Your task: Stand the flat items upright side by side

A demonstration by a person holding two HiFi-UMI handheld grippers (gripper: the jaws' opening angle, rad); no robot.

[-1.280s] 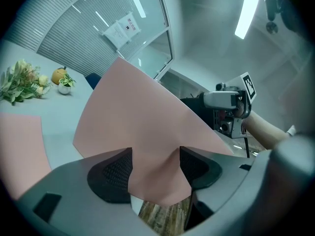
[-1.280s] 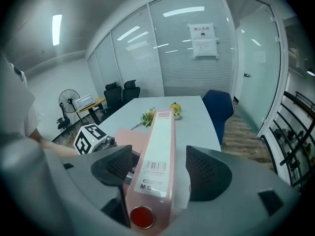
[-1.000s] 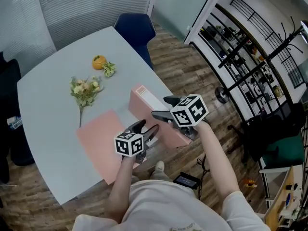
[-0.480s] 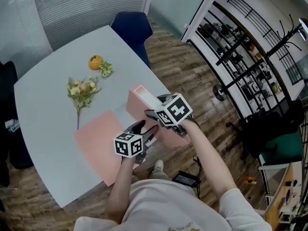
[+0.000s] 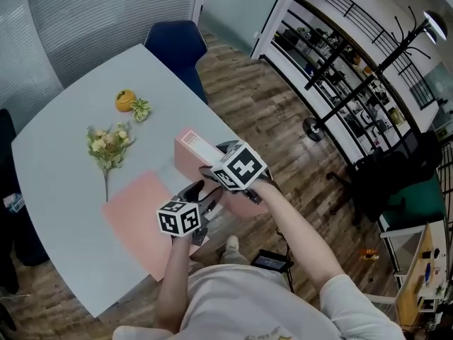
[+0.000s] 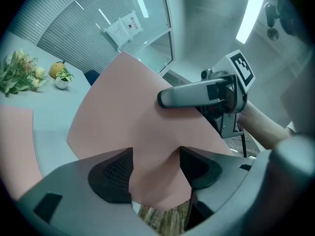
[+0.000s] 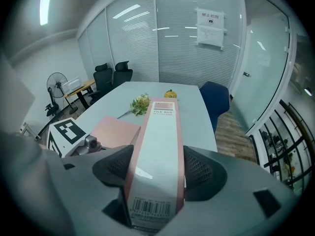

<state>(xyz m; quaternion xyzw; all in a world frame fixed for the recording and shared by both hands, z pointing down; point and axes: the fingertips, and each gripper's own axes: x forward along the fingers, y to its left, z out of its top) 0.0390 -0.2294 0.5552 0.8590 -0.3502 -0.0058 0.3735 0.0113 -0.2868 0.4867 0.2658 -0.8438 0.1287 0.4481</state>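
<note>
the right gripper (image 7: 155, 168) has just been closing its jaws and now pinches the thin top of the pink file box (image 5: 185, 160), which stands on the desk (image 5: 64, 140). the left gripper (image 6: 156, 167) is spread wide by the box's flat side. a pink folder (image 5: 134, 214) lies flat close by.

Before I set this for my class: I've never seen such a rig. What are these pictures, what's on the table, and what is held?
There is no robot: a person holds a hand-held gripper in each hand. One picture looks down from the person's head; the other two are taken from each hand-held gripper, looking along its jaws. On the table lie flowers, an orange and a flat pink folder. The right hand-held gripper has just been closing its jaws on the box, spine between them. The left hand-held gripper has its jaws apart, facing the box's broad pink side.
</note>
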